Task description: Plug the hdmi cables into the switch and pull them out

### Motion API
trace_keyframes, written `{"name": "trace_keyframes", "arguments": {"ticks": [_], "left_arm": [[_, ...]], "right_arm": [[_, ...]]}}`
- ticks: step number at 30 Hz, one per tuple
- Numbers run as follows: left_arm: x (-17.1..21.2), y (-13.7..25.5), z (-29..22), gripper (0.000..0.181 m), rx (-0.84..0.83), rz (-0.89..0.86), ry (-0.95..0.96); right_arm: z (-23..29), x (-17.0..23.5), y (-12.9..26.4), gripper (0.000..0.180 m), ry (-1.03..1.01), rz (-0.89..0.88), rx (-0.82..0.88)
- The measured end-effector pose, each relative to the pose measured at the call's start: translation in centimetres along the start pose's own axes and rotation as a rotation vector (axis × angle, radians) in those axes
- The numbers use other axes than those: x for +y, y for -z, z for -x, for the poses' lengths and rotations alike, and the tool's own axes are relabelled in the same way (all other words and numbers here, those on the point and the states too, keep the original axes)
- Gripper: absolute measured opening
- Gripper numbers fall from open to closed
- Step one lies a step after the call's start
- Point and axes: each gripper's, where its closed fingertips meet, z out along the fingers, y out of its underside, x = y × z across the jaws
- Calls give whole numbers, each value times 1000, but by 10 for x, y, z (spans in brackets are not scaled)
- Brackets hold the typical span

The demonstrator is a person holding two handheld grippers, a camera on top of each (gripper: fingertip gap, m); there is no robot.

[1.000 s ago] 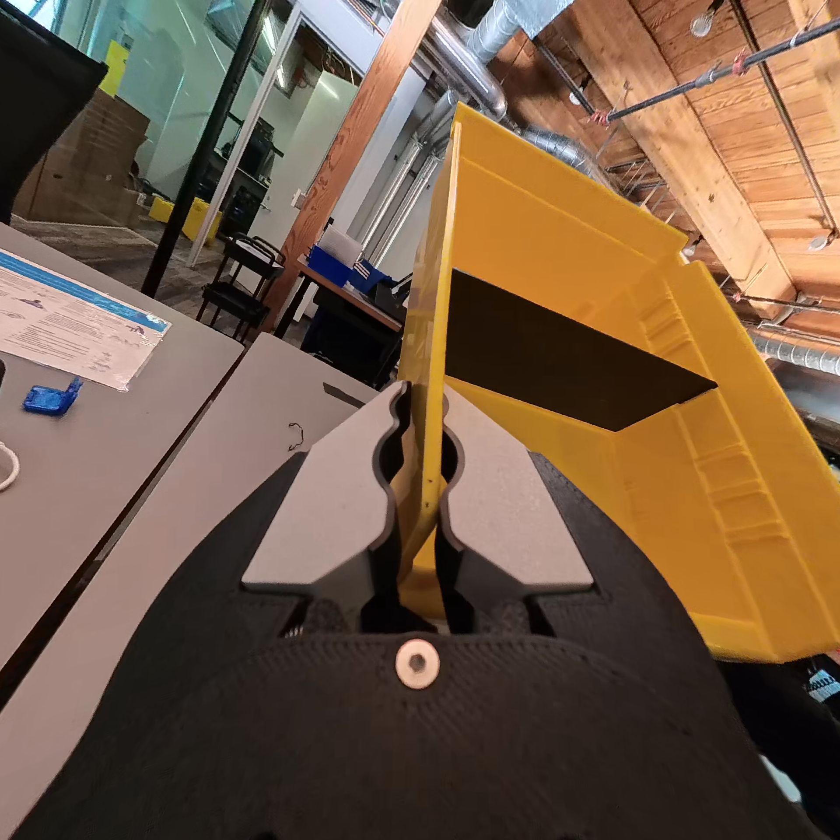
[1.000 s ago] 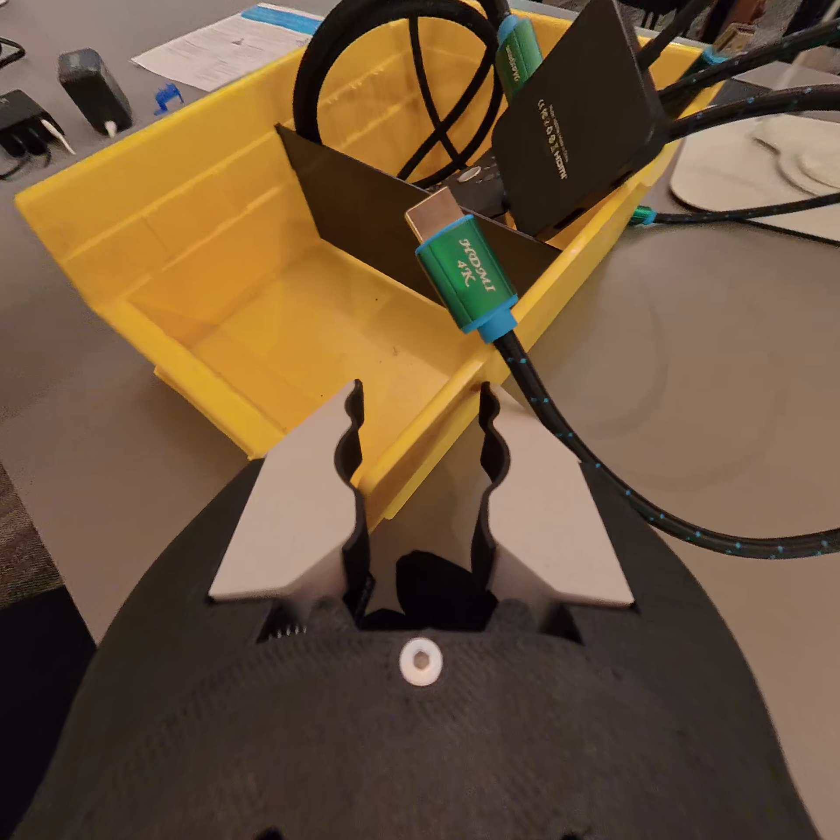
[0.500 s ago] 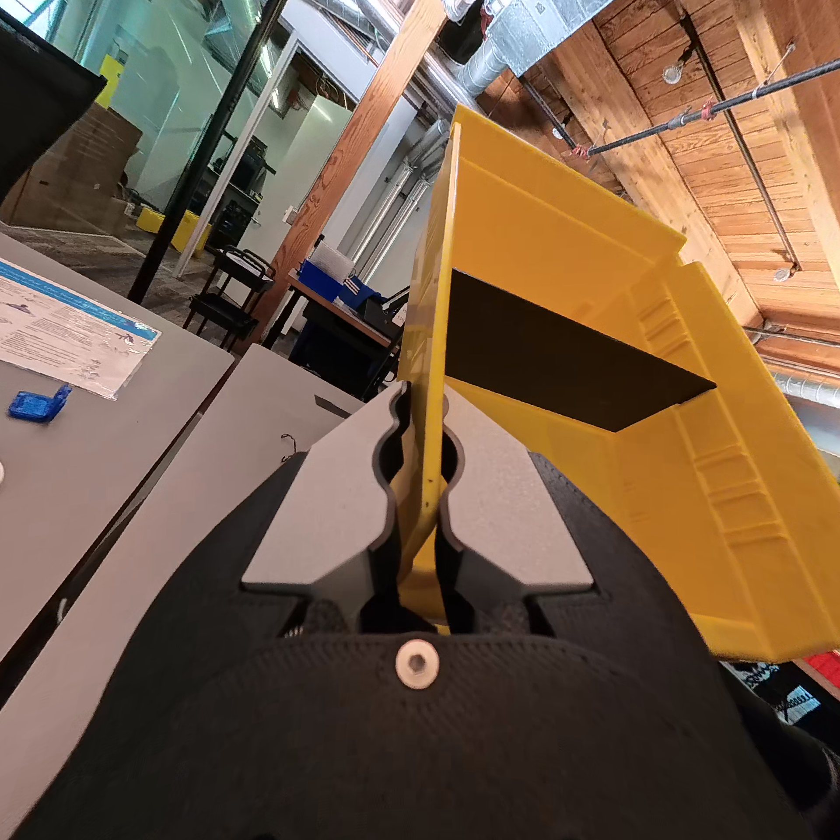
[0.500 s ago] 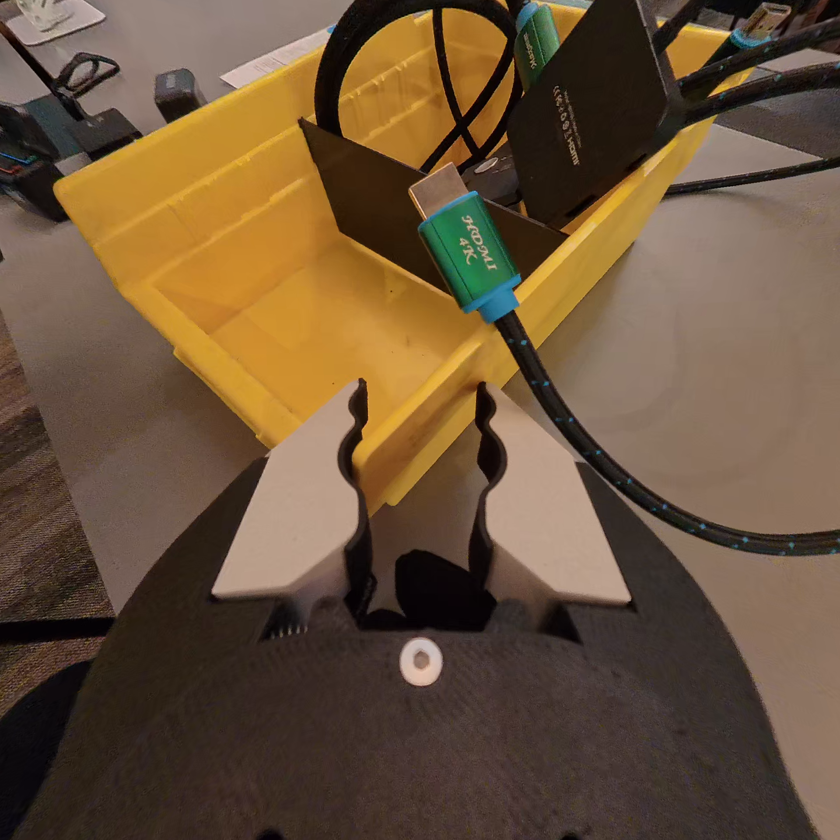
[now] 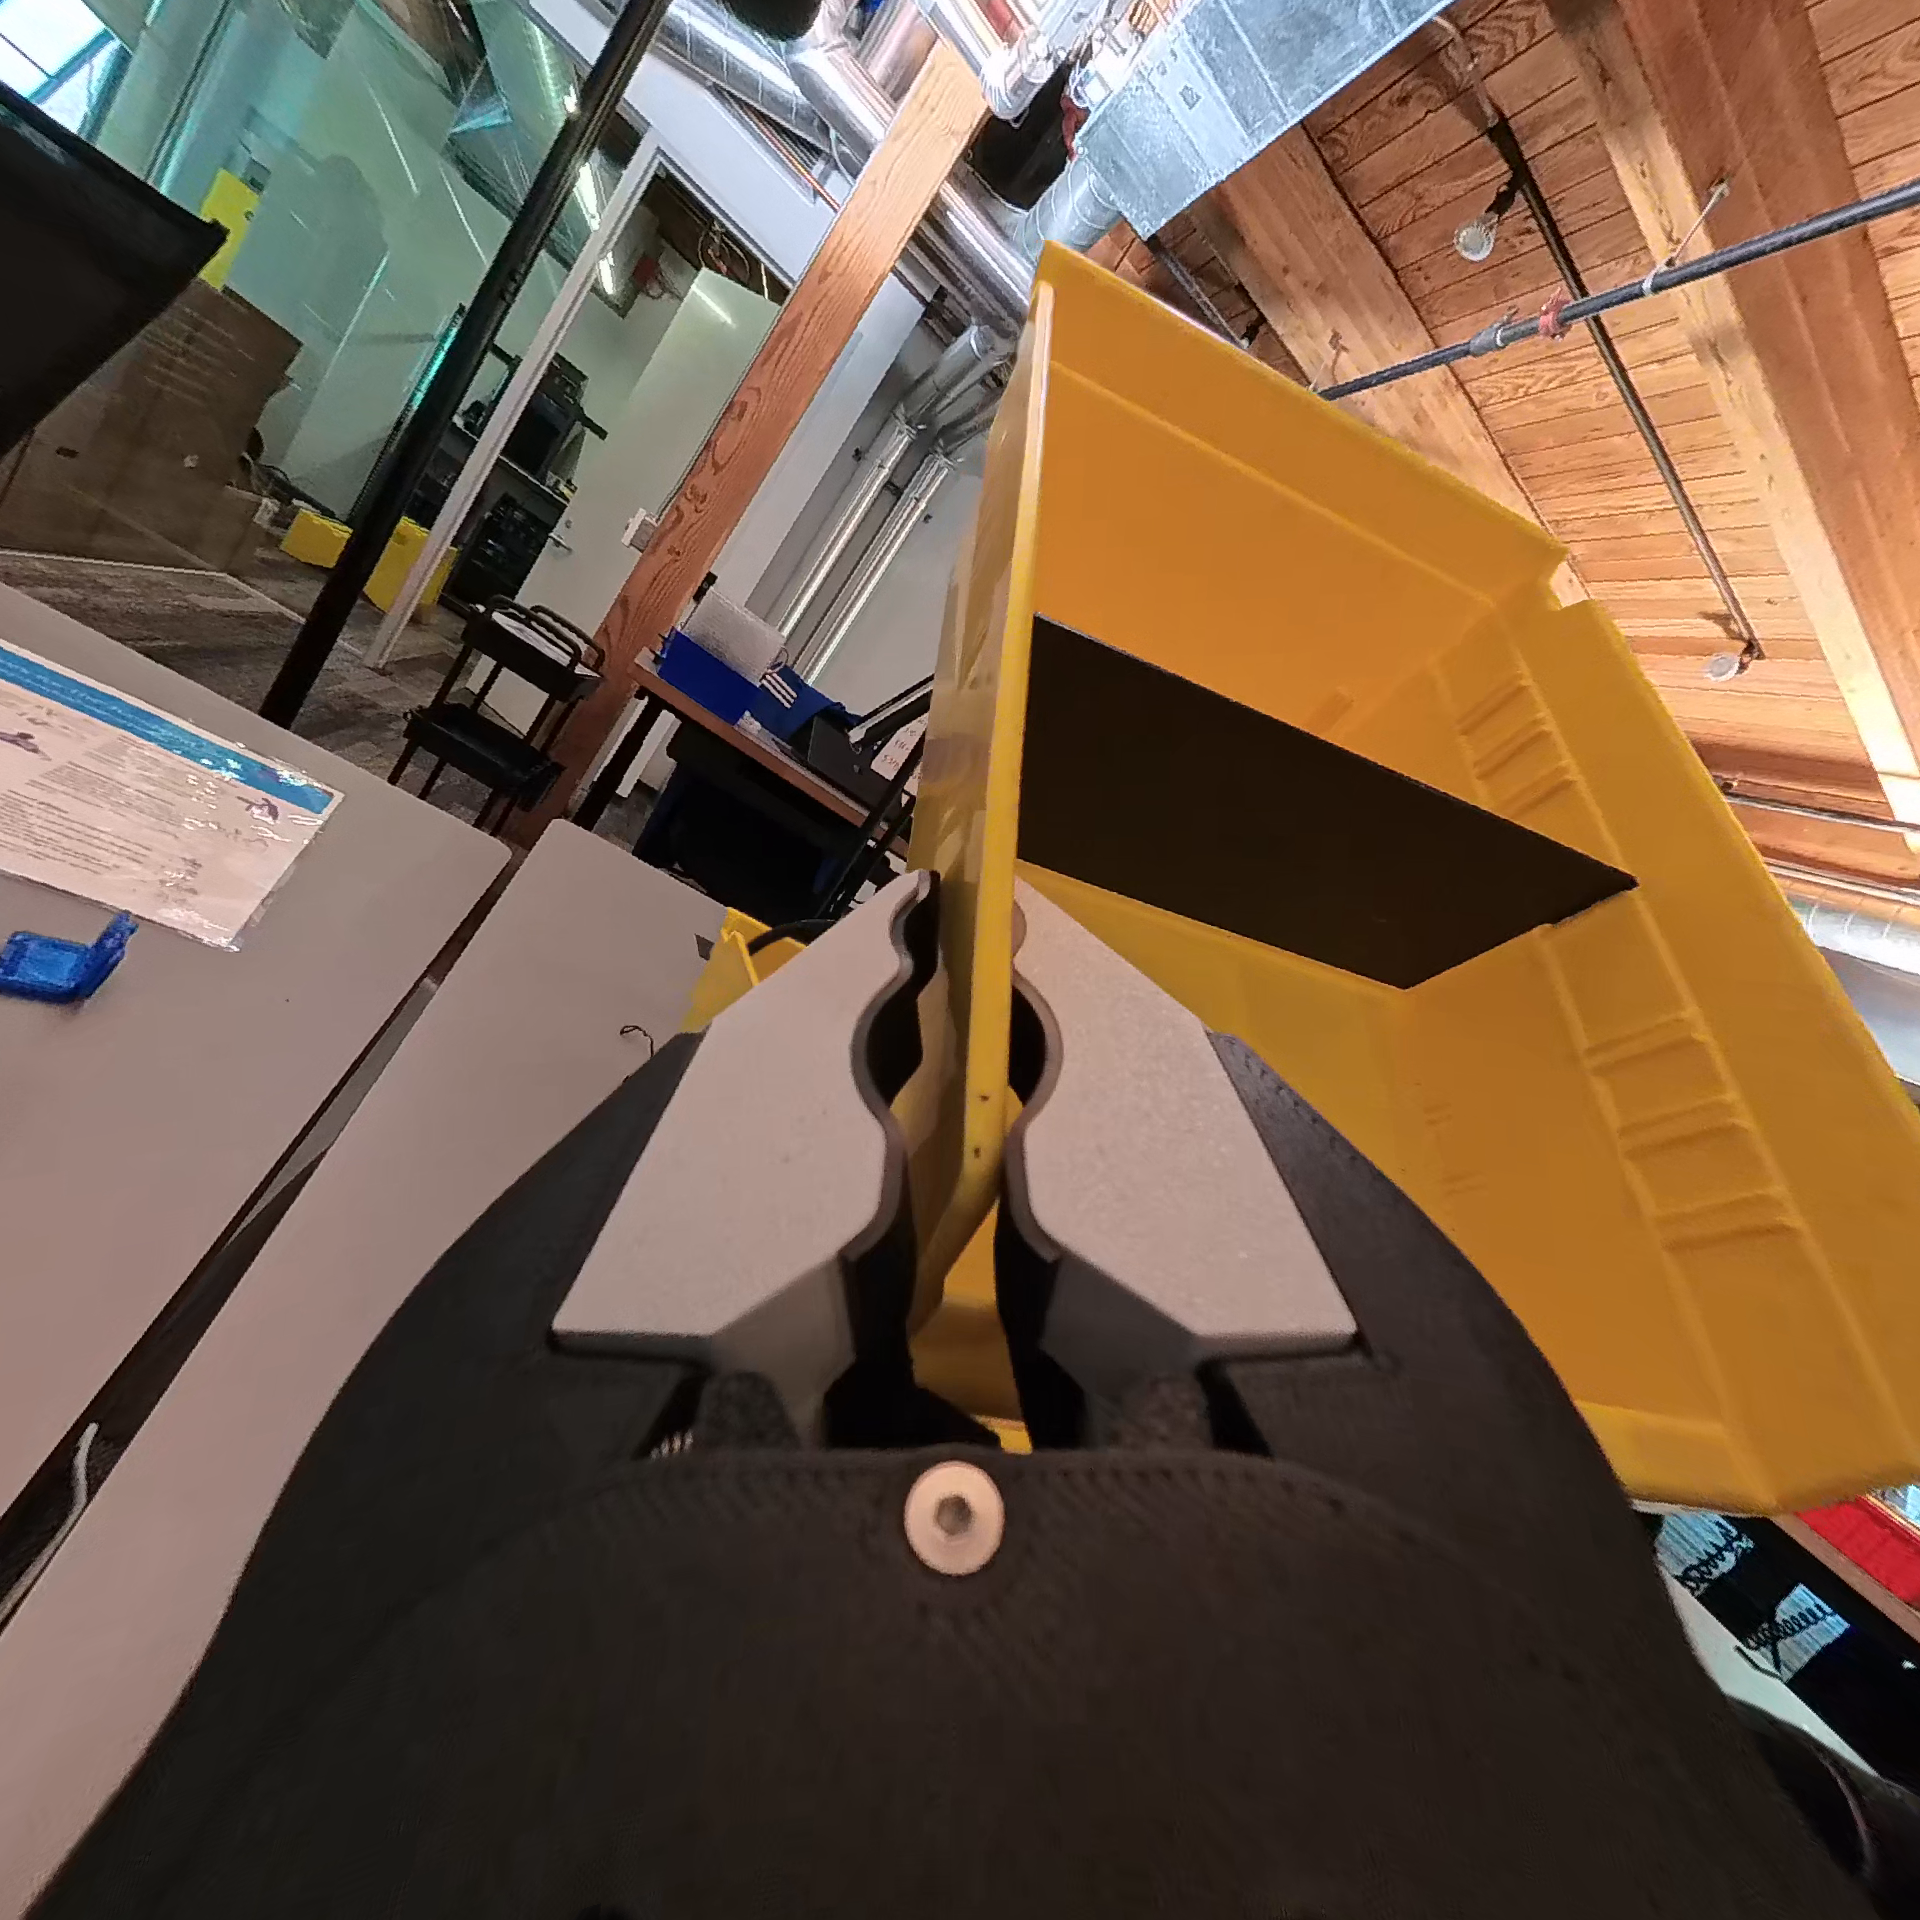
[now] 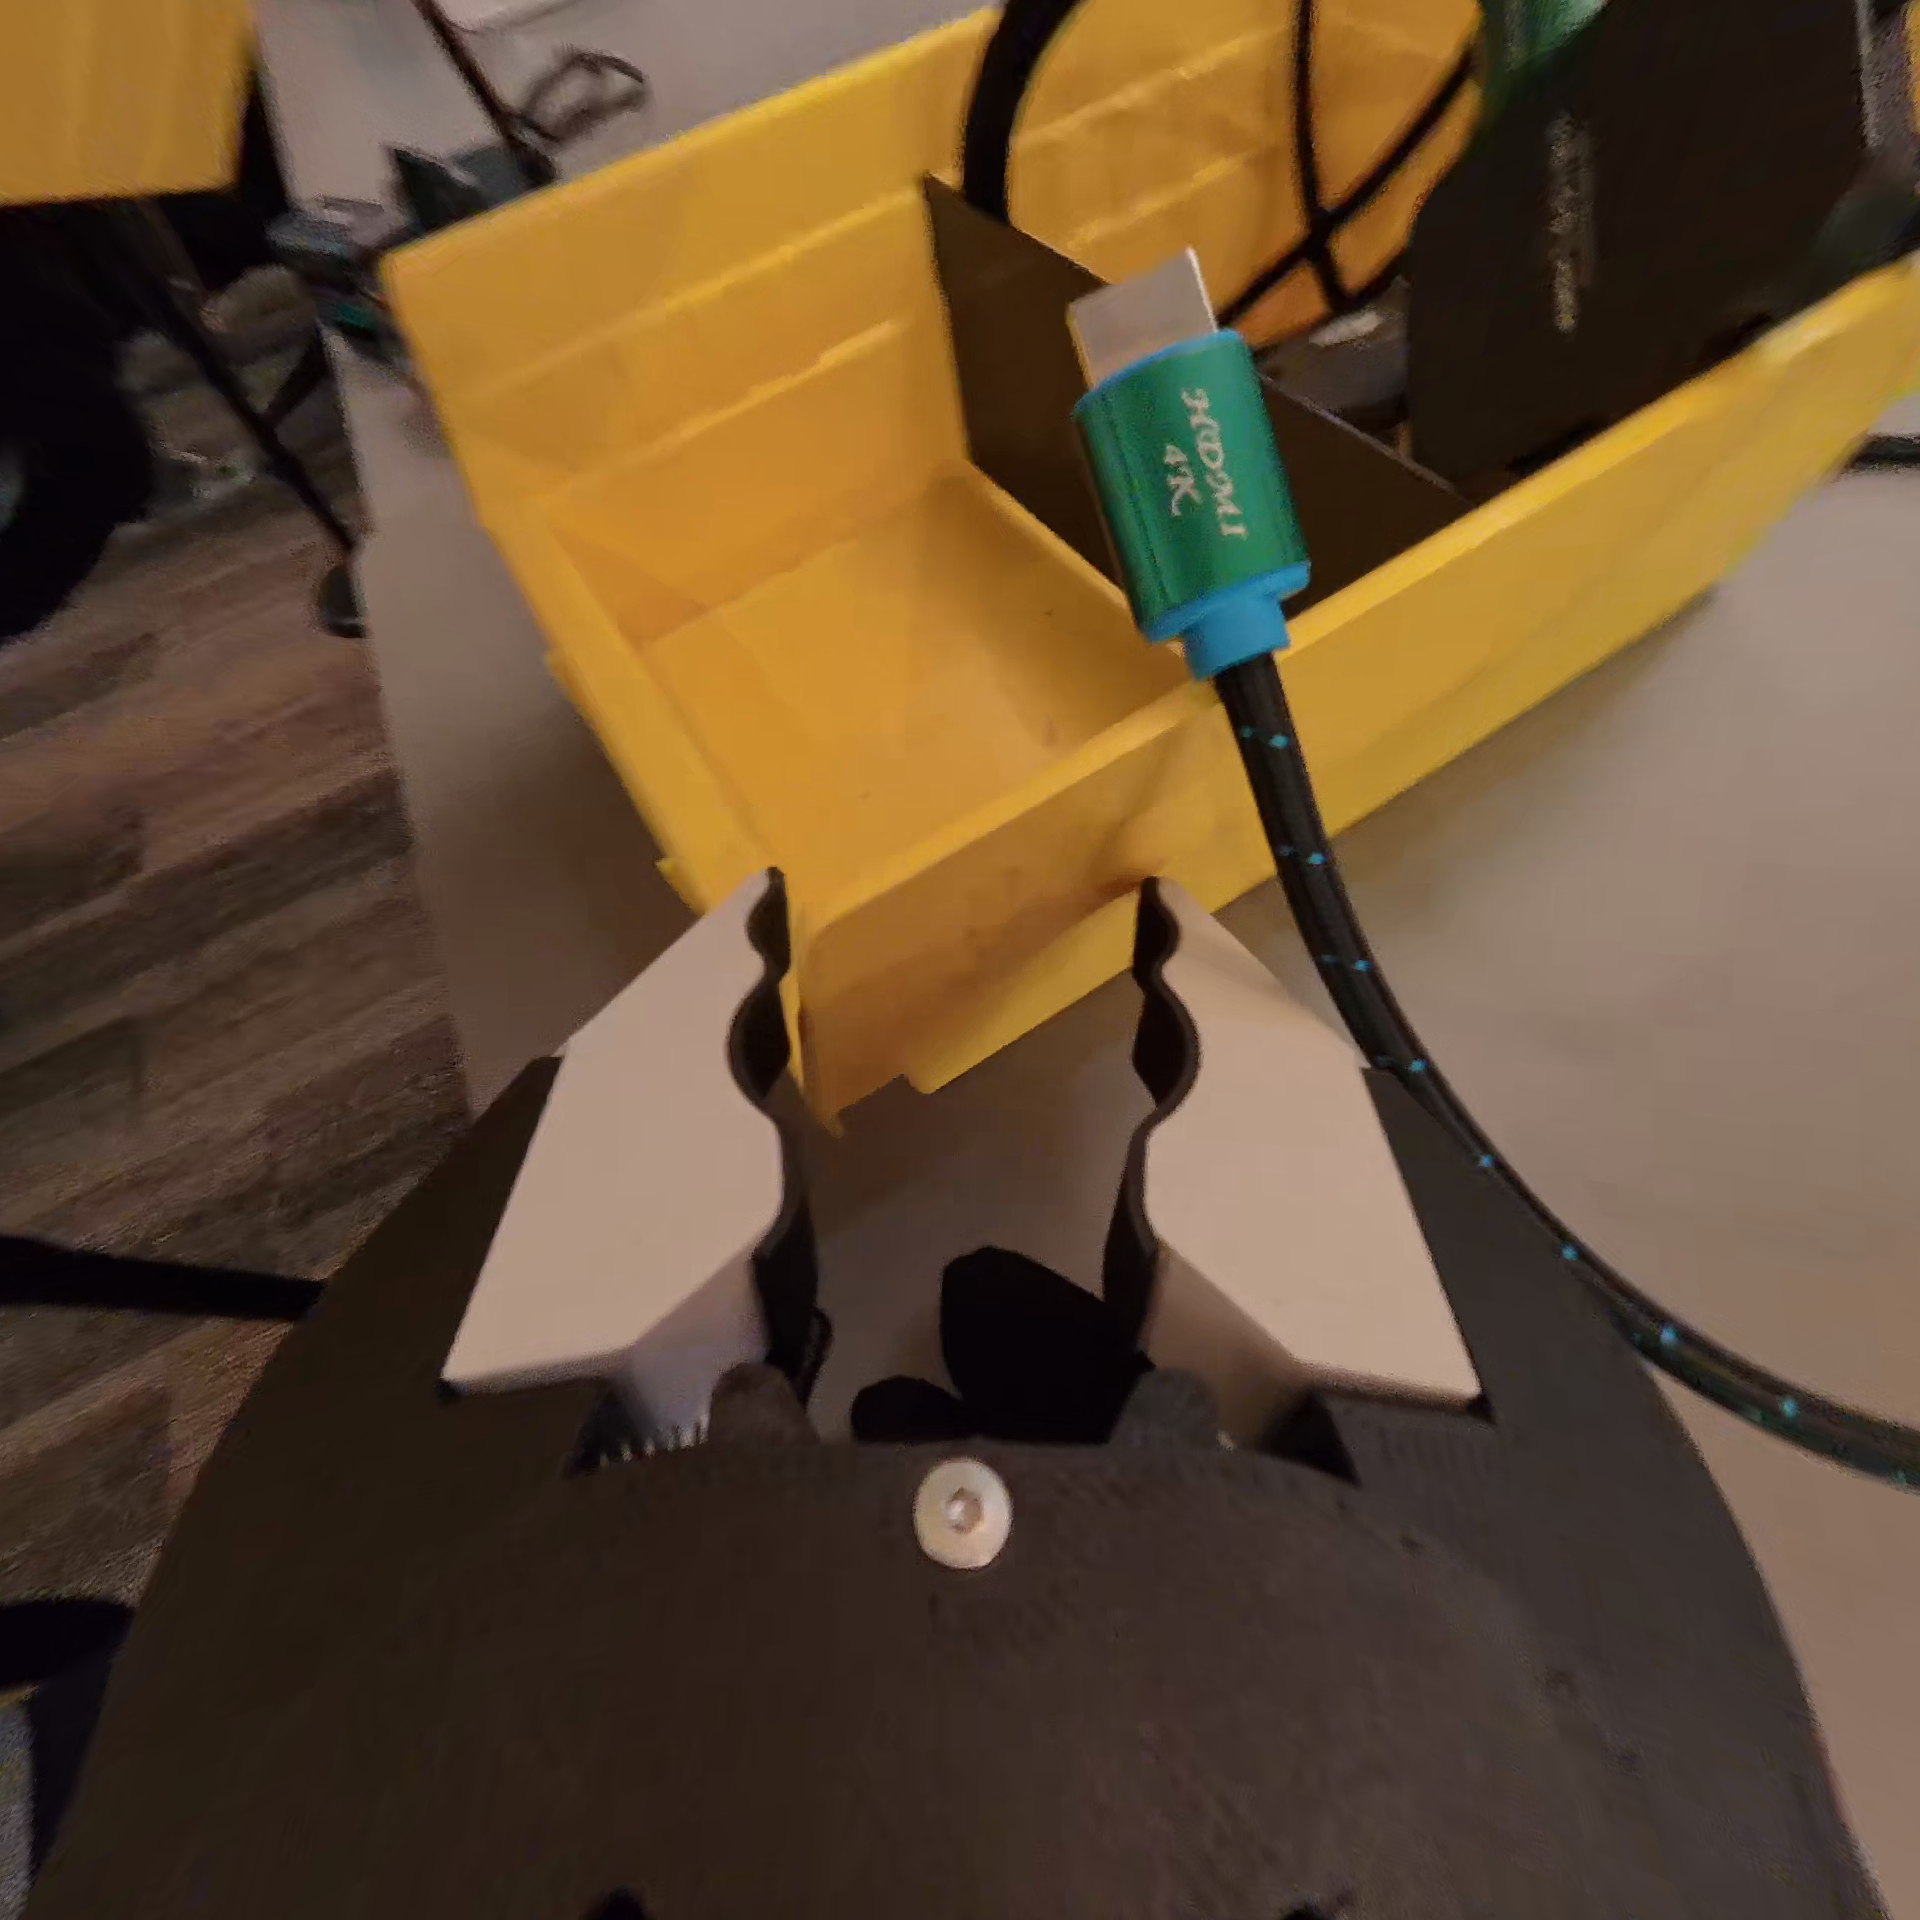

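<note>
Left gripper (image 5: 971, 1049): jaws closed on the side wall of a yellow bin (image 5: 1195, 561), black divider (image 5: 1278, 821) at 2 o'clock.

Right gripper (image 6: 961, 997): jaws wide apart, holding nothing, straddling the near corner of the yellow bin (image 6: 1039, 894).

HDMI plug (image 6: 1190, 488): green shell, blue collar, metal tip up, at 1 o'clock, leaning on the bin rim.

Braided cable (image 6: 1309, 883): trails to 4 o'clock; likely light and springy.

Best hold: the rigid green shell.

Black switch (image 6: 1621, 239): 1 o'clock, blurred.
</note>
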Motion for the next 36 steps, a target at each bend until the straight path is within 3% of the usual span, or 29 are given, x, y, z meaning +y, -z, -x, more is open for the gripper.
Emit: {"name": "trace_keyframes", "arguments": {"ticks": [1,9,13,17,25,29,36], "left_arm": [[-1,0,-1,4,7,-3,-2],[-7,-2,-27,4,113,-20,-12],[-3,-8,-61,4,224,13,-41],[17,-24,-110,4,332,85,-69],[112,-73,-219,5,525,289,-60],[172,-97,-269,4,607,396,-22],[287,-134,-323,4,622,579,38]], "right_arm": [[6,1,-1,69,6,-2,-27],[26,1,42,81,-2,-26,-136],[54,10,93,79,155,-36,-249],[53,3,158,77,142,-168,-288],[4,3,295,79,109,-427,-135],[7,4,375,95,105,-616,-170],[-36,-2,490,120,-22,-904,102]]}}
